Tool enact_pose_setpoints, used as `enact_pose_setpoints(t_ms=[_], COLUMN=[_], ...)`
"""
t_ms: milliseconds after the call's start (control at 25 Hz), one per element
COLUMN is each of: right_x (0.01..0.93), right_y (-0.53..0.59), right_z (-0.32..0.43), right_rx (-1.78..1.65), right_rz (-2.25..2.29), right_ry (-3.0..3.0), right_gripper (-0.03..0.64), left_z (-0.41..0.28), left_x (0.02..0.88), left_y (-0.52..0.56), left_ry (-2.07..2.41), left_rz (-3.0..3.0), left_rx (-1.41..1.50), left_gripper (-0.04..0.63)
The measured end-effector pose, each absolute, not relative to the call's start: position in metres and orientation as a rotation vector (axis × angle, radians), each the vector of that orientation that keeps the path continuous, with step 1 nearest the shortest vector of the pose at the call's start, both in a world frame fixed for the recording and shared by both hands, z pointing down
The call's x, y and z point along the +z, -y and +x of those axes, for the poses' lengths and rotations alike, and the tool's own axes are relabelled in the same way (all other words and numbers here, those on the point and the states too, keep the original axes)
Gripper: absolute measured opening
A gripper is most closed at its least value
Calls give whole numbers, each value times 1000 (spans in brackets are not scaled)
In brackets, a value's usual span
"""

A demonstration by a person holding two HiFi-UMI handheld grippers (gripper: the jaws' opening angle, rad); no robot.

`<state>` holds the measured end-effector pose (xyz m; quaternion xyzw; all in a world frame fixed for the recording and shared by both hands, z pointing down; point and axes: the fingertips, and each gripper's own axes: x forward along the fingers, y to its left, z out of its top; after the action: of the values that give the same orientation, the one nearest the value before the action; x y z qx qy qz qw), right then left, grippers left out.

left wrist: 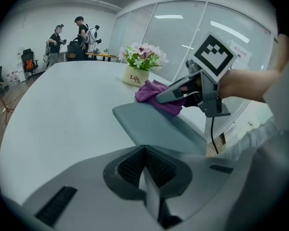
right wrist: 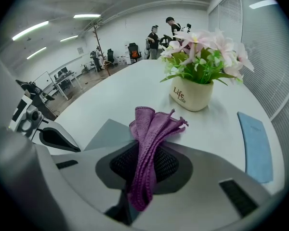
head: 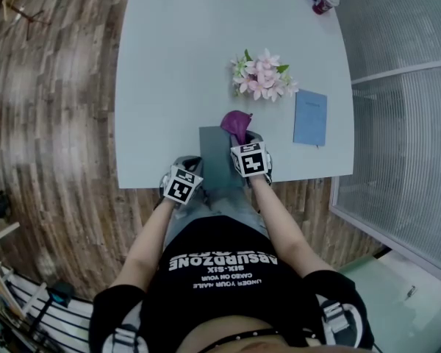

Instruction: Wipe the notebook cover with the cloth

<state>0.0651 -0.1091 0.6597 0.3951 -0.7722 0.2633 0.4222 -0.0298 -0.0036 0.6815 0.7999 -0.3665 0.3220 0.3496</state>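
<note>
Head view: grey notebook lies flat at the near edge of the white table, directly in front of the person. Right gripper sits over the notebook's 1 o'clock corner, with the purple cloth bunched ahead of it. Left gripper is at the notebook's 7 o'clock corner by the table edge; this view does not settle whether it touches. Flower pot stands at 1 o'clock from the notebook, well apart. Blue booklet lies at 2 o'clock, also apart. Jaw states are not readable from above. Right gripper view: jaws clenched on the cloth, which runs up between them and fans out past the tips; the notebook shows as a grey wedge at 10 o'clock, and the left gripper at 9 o'clock. The pot's lettering "Life" is legible only in the gripper views. Left gripper view: jaws pressed together with nothing between them; the notebook lies just ahead at 12 o'clock. Side-on, the cloth rests on the cover's far end, held by the right gripper. People stand in the far background, unseen from the head camera.
</note>
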Motion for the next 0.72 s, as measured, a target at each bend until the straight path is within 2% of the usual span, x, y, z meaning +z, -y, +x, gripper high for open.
enact_pose_setpoints(t_ms=[720], right_x=[656], right_y=[86], right_z=[-23], right_rx=[611], right_rz=[727], right_ry=[2065], right_gripper=[80], left_z=[-30], left_x=[680], left_y=[4], left_ry=[961], left_rz=[2066], left_rx=[840], left_gripper=[14])
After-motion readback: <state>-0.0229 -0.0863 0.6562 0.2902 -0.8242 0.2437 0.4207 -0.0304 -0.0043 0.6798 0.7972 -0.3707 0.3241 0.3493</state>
